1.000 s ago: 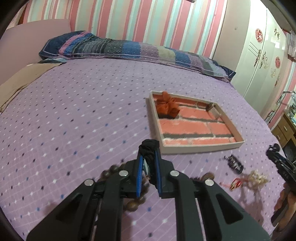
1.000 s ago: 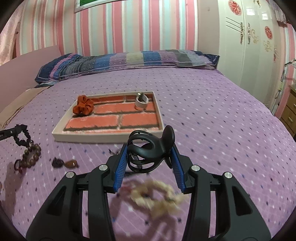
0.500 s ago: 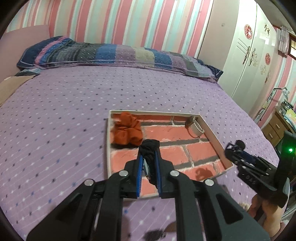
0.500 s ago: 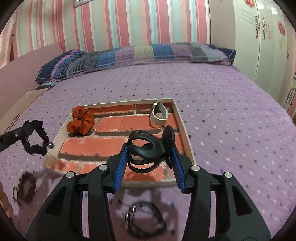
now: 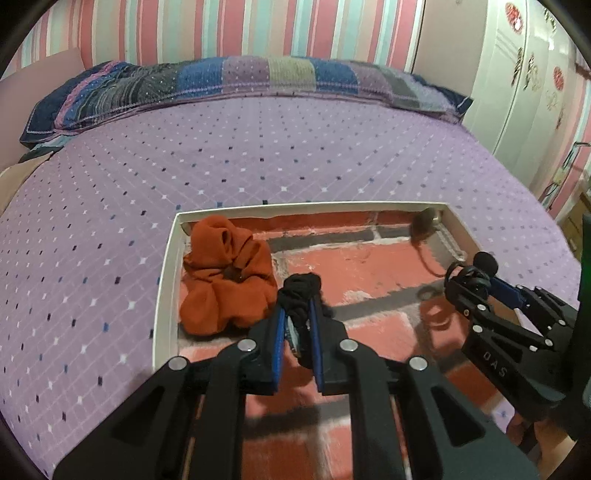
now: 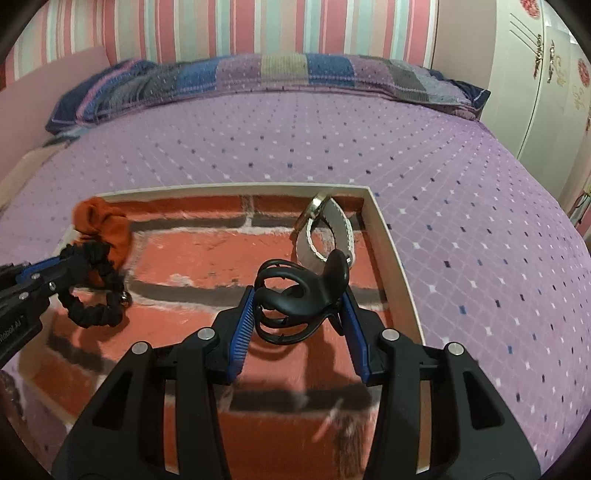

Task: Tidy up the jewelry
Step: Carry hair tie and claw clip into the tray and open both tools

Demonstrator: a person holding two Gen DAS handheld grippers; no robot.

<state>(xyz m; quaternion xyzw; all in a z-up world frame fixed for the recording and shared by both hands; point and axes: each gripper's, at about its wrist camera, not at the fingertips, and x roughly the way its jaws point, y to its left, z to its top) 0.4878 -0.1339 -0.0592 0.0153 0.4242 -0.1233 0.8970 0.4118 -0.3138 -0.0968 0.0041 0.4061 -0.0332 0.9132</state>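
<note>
Tray (image 6: 391, 236) middle lies bare; scrunchie (image 5: 225, 273) and, seemingly, watch (image 6: 325, 229) fill far corners.

The bedspread (image 6: 443, 177) is purple with a grid of small white and dark blue diamonds. The tray (image 6: 391, 240) has a cream rim and a red brick pattern with grey mortar lines inside. At its far left lies an orange scrunchie (image 5: 225, 273); at far right, a white watch strap (image 6: 332, 236). The pillow (image 5: 236, 81) shows blue, purple, grey and green patches. The wall (image 5: 258, 29) is striped pink, teal and white.
</note>
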